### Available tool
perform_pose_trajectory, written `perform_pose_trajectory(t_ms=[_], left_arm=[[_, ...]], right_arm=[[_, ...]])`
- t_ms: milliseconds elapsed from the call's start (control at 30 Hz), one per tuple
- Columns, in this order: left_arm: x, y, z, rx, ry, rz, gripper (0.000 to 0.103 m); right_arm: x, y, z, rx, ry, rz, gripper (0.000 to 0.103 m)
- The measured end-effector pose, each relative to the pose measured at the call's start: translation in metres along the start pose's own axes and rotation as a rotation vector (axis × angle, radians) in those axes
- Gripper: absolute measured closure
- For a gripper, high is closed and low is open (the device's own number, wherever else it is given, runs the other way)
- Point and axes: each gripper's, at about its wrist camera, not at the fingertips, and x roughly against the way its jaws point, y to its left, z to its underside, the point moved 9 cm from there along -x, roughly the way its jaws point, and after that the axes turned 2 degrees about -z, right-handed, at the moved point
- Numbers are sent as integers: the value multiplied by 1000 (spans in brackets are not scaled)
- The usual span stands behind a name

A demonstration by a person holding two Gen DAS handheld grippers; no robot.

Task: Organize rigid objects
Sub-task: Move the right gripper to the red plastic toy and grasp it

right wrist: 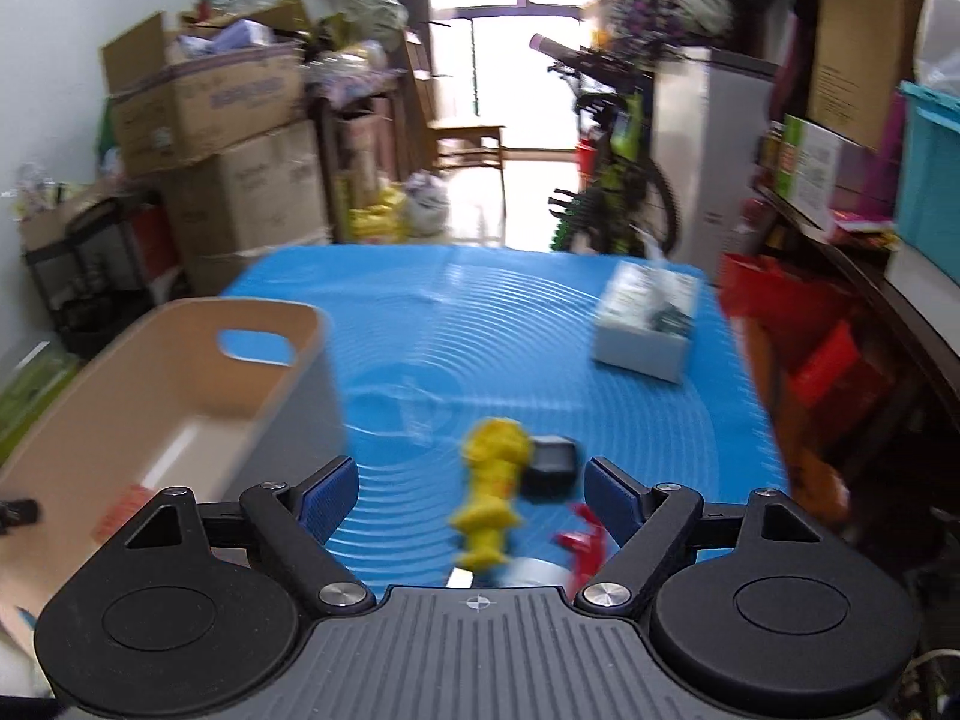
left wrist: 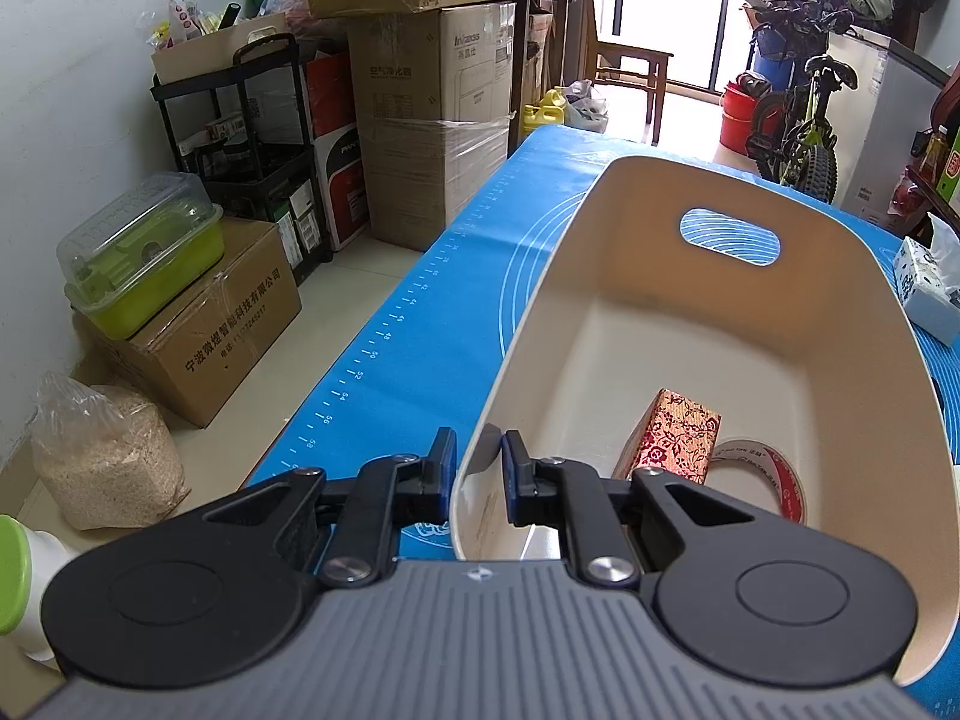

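My left gripper is shut on the near left rim of a cream plastic basket, one finger outside the wall and one inside. In the basket lie a red-and-gold patterned box and a roll of clear tape. My right gripper is open and empty above the blue mat. Between its fingers on the mat lie a yellow toy figure, a small black box and a red object. The basket stands left of them. The right wrist view is motion-blurred.
A white tissue box sits at the mat's far right; it also shows in the left wrist view. Stacked cardboard boxes, a black shelf rack and a rice bag stand left of the table. A bicycle stands beyond.
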Motion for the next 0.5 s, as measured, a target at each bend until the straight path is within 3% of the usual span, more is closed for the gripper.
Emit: perform_pose_trajectory(t_ms=[233, 500], left_arm=[[0, 0, 0, 0, 0, 0, 84], [1, 2, 0, -4, -2, -2, 84]], right_arm=[[-9, -55, 26, -44, 58, 91, 19], [-21, -74, 57, -13, 141, 104, 21]])
